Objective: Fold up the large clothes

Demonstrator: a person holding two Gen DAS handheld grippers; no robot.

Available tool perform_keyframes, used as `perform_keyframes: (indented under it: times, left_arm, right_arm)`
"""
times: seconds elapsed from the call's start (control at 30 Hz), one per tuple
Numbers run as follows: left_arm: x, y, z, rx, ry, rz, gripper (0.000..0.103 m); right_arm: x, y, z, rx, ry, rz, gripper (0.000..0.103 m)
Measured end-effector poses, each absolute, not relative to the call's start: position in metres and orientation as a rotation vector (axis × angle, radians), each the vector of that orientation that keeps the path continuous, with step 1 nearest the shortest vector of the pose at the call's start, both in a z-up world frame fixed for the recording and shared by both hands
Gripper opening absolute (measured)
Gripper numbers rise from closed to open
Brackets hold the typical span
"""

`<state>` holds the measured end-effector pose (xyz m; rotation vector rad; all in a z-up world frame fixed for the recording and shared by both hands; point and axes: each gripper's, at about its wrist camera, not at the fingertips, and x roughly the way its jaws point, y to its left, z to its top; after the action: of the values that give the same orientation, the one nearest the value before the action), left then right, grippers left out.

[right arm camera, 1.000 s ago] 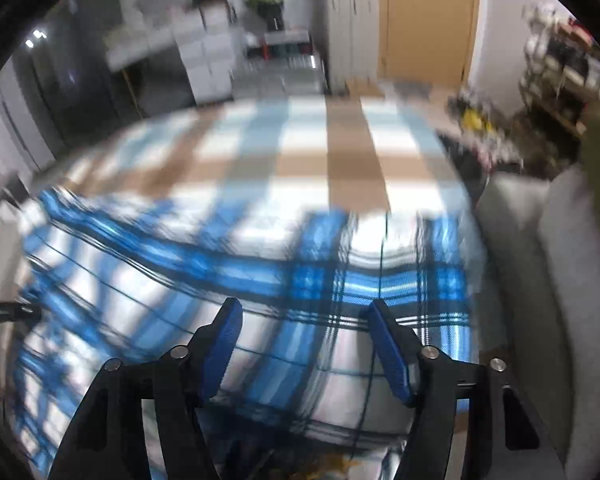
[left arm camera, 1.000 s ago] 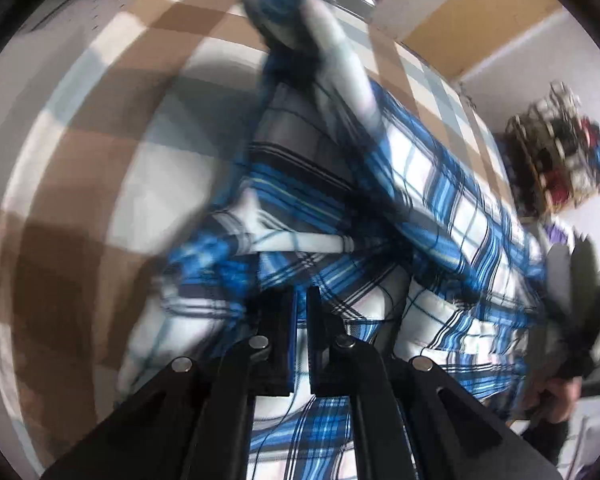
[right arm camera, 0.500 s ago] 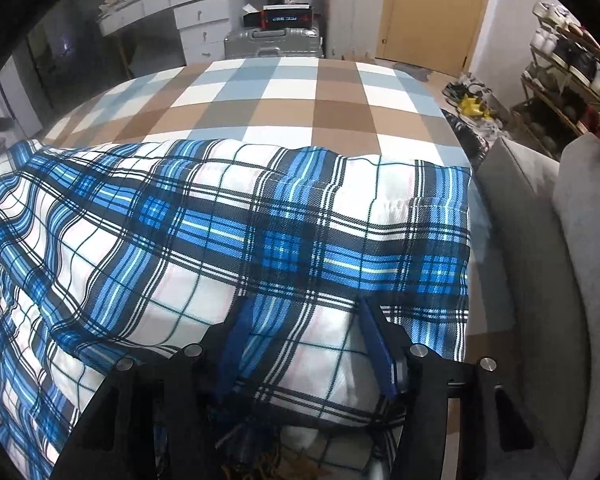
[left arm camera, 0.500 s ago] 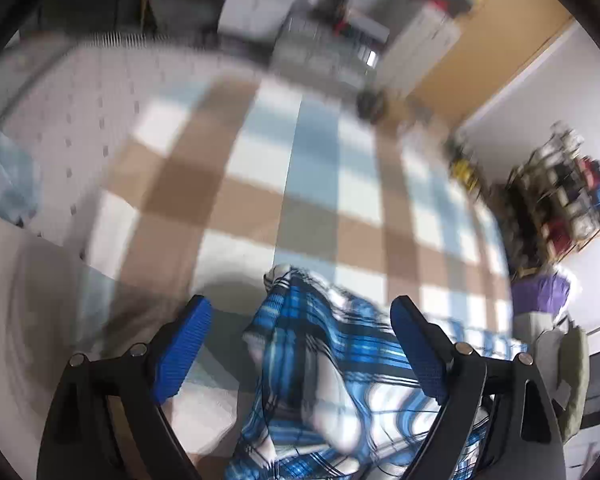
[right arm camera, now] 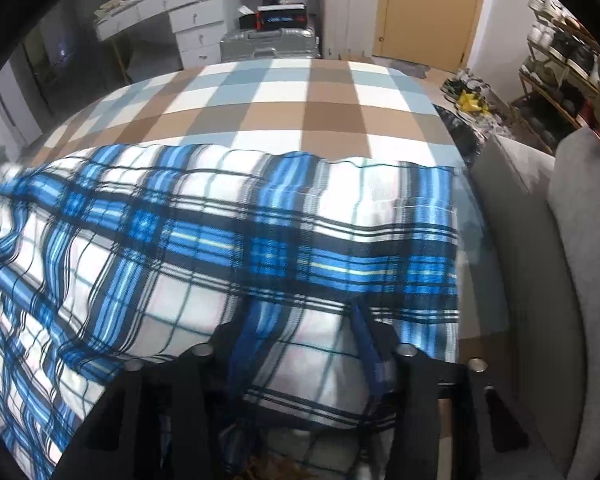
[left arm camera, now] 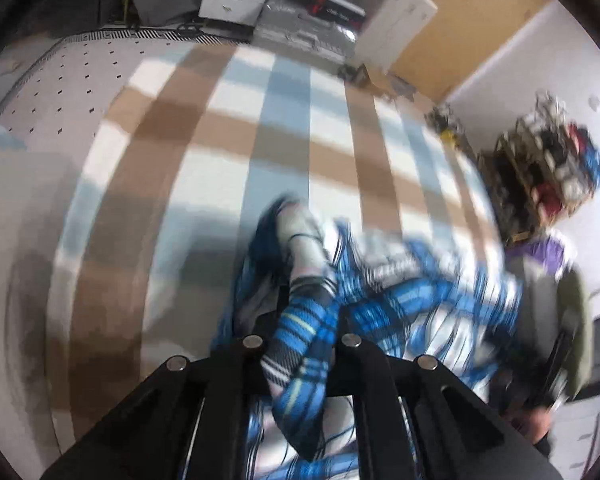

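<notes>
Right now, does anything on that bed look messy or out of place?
Only the blue plaid garment itself: its far edge lies fairly straight across the checked bedspread, but its left side is rumpled and bunched where the left gripper pinches a fold. The right gripper is closing on the near edge.

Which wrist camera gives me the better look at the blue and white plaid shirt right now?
The right wrist view: the blue and white plaid shirt lies broad and fairly sharp across the brown, blue and white checked bed cover. The left wrist view shows only a blurred bunched fold pinched in the left gripper.
</notes>
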<state>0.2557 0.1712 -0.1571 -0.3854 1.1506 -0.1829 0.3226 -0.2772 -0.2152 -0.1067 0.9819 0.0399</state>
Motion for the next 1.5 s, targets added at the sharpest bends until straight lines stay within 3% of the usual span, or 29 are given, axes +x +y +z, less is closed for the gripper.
perform_keyframes:
  times: [0.07, 0.2, 0.27, 0.37, 0.43, 0.5, 0.63, 0.7, 0.73, 0.77, 0.8, 0.87, 1.03, 1.07, 1.13, 1.17, 1.2, 1.43, 1.47, 1.5]
  left_arm:
    - [0.248, 0.164, -0.179, -0.356, 1.179, -0.176, 0.004]
    - [0.259, 0.16, -0.194, -0.322, 1.164, -0.135, 0.005]
    - [0.264, 0.168, -0.189, -0.324, 1.15, -0.109, 0.017]
    - [0.268, 0.181, -0.179, -0.346, 1.146, -0.097, 0.02]
    - [0.267, 0.19, -0.165, -0.344, 1.143, -0.1, 0.021]
    - [0.263, 0.199, -0.152, -0.346, 1.111, -0.088, 0.021]
    - [0.251, 0.224, -0.111, -0.414, 0.951, -0.053, 0.022]
    - [0.249, 0.223, -0.097, -0.416, 0.93, -0.082, 0.036]
    - [0.249, 0.221, -0.095, -0.416, 0.923, -0.094, 0.051]
    - [0.249, 0.218, -0.091, -0.407, 0.912, -0.099, 0.059]
    - [0.248, 0.212, -0.088, -0.381, 0.901, -0.089, 0.059]
    - [0.253, 0.201, -0.091, -0.361, 0.921, -0.111, 0.059]
    - [0.267, 0.166, -0.095, -0.313, 0.966, -0.179, 0.059]
    - [0.271, 0.158, -0.094, -0.291, 0.977, -0.196, 0.059]
    - [0.276, 0.144, -0.093, -0.24, 0.993, -0.215, 0.059]
    - [0.282, 0.131, -0.096, -0.187, 1.01, -0.22, 0.059]
    - [0.286, 0.123, -0.1, -0.151, 1.027, -0.224, 0.059]
    - [0.298, 0.098, -0.119, -0.026, 1.084, -0.239, 0.059]
    - [0.297, 0.101, -0.12, -0.044, 1.086, -0.244, 0.059]
    - [0.296, 0.104, -0.12, -0.062, 1.089, -0.244, 0.059]
  right_arm:
    - [0.325, -0.28, -0.214, -0.128, 1.003, 0.029, 0.028]
    - [0.325, -0.275, -0.215, -0.249, 1.045, -0.014, 0.03]
    - [0.323, -0.275, -0.213, -0.286, 1.057, -0.016, 0.032]
    - [0.319, -0.272, -0.201, -0.292, 1.045, 0.004, 0.033]
    - [0.315, -0.266, -0.189, -0.283, 1.002, 0.064, 0.038]
    - [0.312, -0.255, -0.177, -0.236, 0.965, 0.159, 0.061]
    - [0.309, -0.237, -0.187, -0.14, 1.025, 0.366, 0.062]
    - [0.295, -0.231, -0.187, -0.128, 1.008, 0.437, 0.062]
    - [0.286, -0.229, -0.185, -0.116, 0.992, 0.478, 0.062]
    - [0.275, -0.227, -0.183, -0.1, 0.977, 0.521, 0.065]
    - [0.263, -0.22, -0.183, -0.11, 0.962, 0.557, 0.073]
    - [0.244, -0.204, -0.189, -0.199, 0.939, 0.585, 0.079]
    - [0.216, -0.16, -0.218, -0.512, 0.9, 0.55, 0.076]
    - [0.215, -0.157, -0.222, -0.549, 0.891, 0.541, 0.071]
    - [0.216, -0.152, -0.229, -0.604, 0.89, 0.5, 0.036]
    - [0.217, -0.152, -0.23, -0.617, 0.89, 0.464, 0.003]
    - [0.218, -0.154, -0.228, -0.606, 0.887, 0.448, 0.0]
    - [0.201, -0.179, -0.201, -0.448, 0.912, 0.545, 0.001]
    - [0.196, -0.179, -0.201, -0.463, 0.909, 0.529, 0.013]
    - [0.192, -0.179, -0.201, -0.47, 0.902, 0.53, 0.041]
